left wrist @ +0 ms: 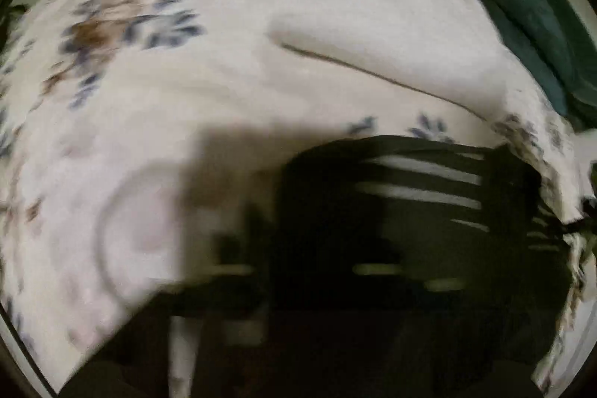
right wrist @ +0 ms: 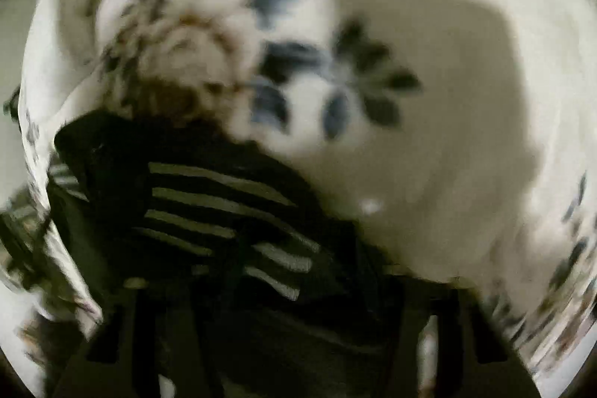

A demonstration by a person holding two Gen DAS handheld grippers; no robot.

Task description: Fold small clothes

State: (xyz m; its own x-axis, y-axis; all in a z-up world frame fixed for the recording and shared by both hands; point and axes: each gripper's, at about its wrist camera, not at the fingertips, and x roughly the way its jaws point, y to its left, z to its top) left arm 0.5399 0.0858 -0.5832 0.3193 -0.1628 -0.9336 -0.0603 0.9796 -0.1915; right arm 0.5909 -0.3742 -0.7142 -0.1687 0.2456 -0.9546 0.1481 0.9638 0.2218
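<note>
Sheet: the floral bedsheet [left wrist: 179, 92] carries everything. In the left wrist view its left side and middle are bare, and its right edge drops away at the far right.
Left gripper: your left gripper [left wrist: 317, 290] is a dark smear at the bottom of its own view. The blur hides the fingertips, so you cannot tell whether they are parted, closed, or pinching cloth.
Garment from the left: the black striped garment [left wrist: 418, 196] lies right of centre, straight ahead of those fingers and reaching away to their right, up to the sheet's right edge. Its white stripes run roughly left to right, and I take that as its long axis here.
Green fabric: a dark green cloth [left wrist: 530, 13] sits past the sheet's upper right edge, well apart from the garment. Leave it alone.
Garment from the right: in the right wrist view the same garment [right wrist: 209, 207] runs from the sheet's [right wrist: 466, 107] left edge down towards the bottom centre. Its stripes slant down to the right.
Right gripper: your right gripper [right wrist: 287, 331] is over the garment's near end, with black cloth covering where the tips would meet. Closed, open or clamped cannot be made out.
Key relation: the cloth lies ahead and right of your left fingers, and ahead and left of your right fingers. The garment therefore spans between your hands, and neither looks clearly nearer.
Next move: it probably depends on keeping both ends level across that span.
</note>
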